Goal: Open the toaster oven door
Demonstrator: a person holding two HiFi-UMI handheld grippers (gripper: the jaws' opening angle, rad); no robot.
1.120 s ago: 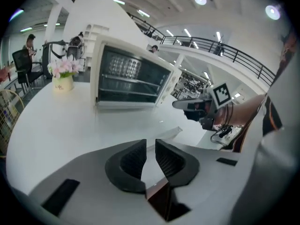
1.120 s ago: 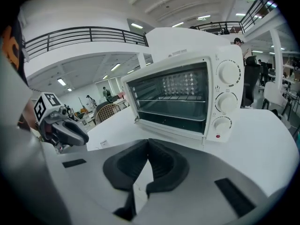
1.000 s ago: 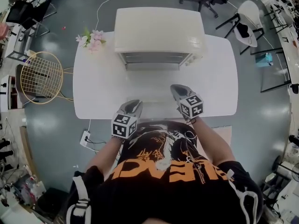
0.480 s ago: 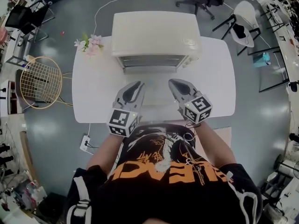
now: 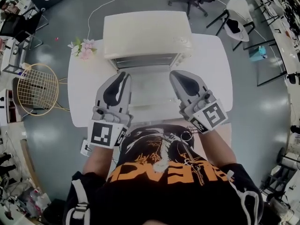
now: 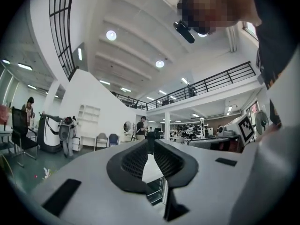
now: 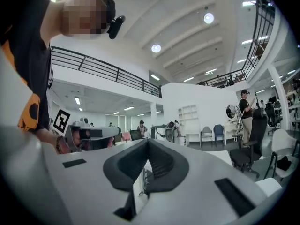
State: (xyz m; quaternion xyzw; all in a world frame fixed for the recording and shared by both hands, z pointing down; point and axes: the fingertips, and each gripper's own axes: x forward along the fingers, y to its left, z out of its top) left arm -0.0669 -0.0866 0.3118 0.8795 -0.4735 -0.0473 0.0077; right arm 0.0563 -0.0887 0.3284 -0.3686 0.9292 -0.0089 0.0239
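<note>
While the left claw [image 6: 151,139] has just been closing, it and the right claw [image 7: 147,142] sit shut, empty.

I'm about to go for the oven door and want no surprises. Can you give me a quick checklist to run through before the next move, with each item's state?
1. Left tool empty: ok. Nothing is between its jaws, which have just been closing.
2. Right tool empty: ok. Its jaws meet at the tips.
3. Tools lined up with the toaster oven: ok. They flank its front, not touching it.
4. Door shut: cannot tell. A pale panel seems to lie flat before the oven.
5. Flowers out of the way: ok. They sit at the table's far left corner, apart from both tools.
</note>
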